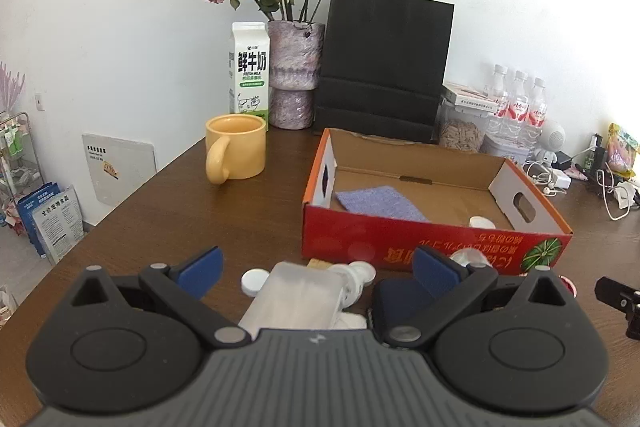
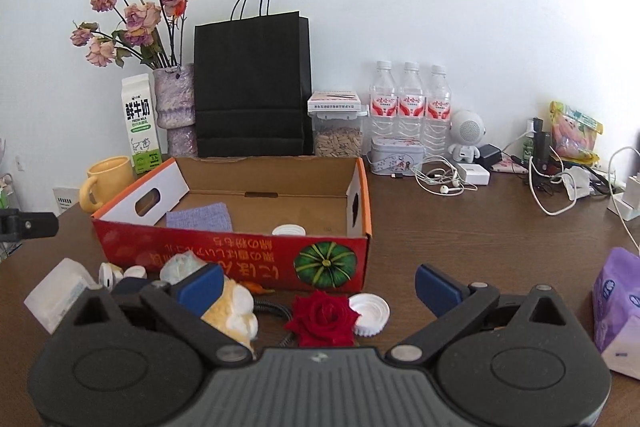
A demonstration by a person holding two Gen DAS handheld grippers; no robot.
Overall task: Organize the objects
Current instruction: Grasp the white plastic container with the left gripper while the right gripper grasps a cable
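Observation:
A red cardboard box lies open on the brown table, holding a purple cloth and a white cap. In front of it are loose items. My left gripper is open over a clear plastic packet, with a white cap and a dark blue object beside it. My right gripper is open above a red rose. A white lid lies right of the rose, a yellow-white plush left of it.
Behind the box stand a yellow mug, milk carton, vase of dried roses, black paper bag, seed jar and three water bottles. Cables and chargers crowd the right; a purple tissue pack lies near right.

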